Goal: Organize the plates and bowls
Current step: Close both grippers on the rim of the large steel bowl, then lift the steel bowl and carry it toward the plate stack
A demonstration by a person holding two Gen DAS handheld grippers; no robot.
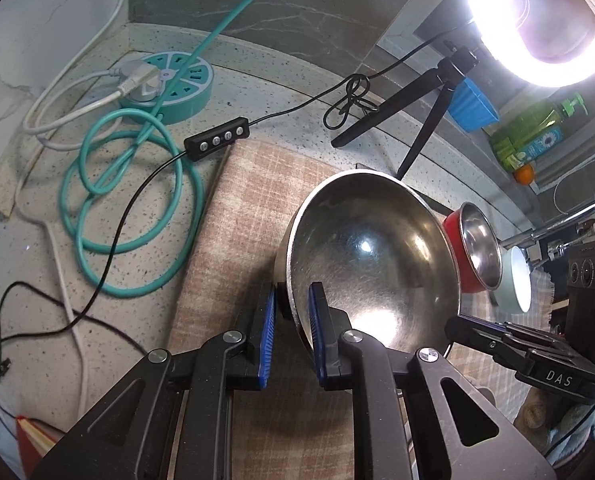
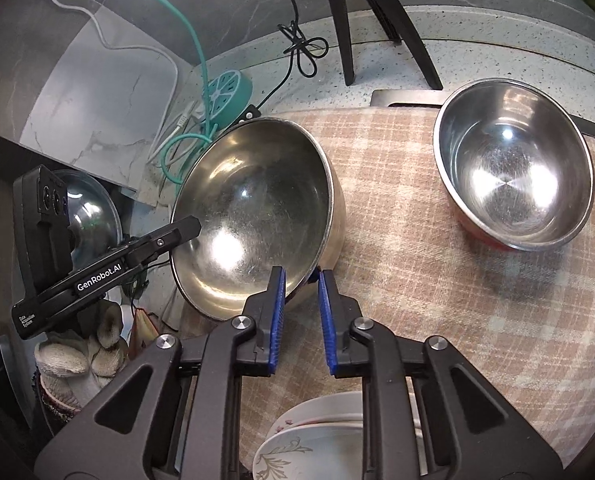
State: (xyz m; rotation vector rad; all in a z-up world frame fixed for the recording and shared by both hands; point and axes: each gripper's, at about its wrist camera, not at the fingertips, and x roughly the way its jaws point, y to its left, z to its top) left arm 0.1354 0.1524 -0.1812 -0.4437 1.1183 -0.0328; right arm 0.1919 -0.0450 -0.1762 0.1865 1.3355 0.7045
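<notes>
A large steel bowl stands tilted on the checked cloth. My left gripper straddles its near rim, one blue pad outside and one inside, shut on it. In the right wrist view the same bowl has its right rim between the pads of my right gripper, also shut on it. Each gripper shows in the other's view: the right one at the bowl's far edge, the left one at its left rim. A smaller steel bowl with a red outside sits apart at the right.
A pale bowl stands behind the red one. White flowered plates lie stacked below my right gripper. A ring light tripod, a teal power hub, its coiled cable and a faucet crowd the counter. A gloved hand holds the left gripper.
</notes>
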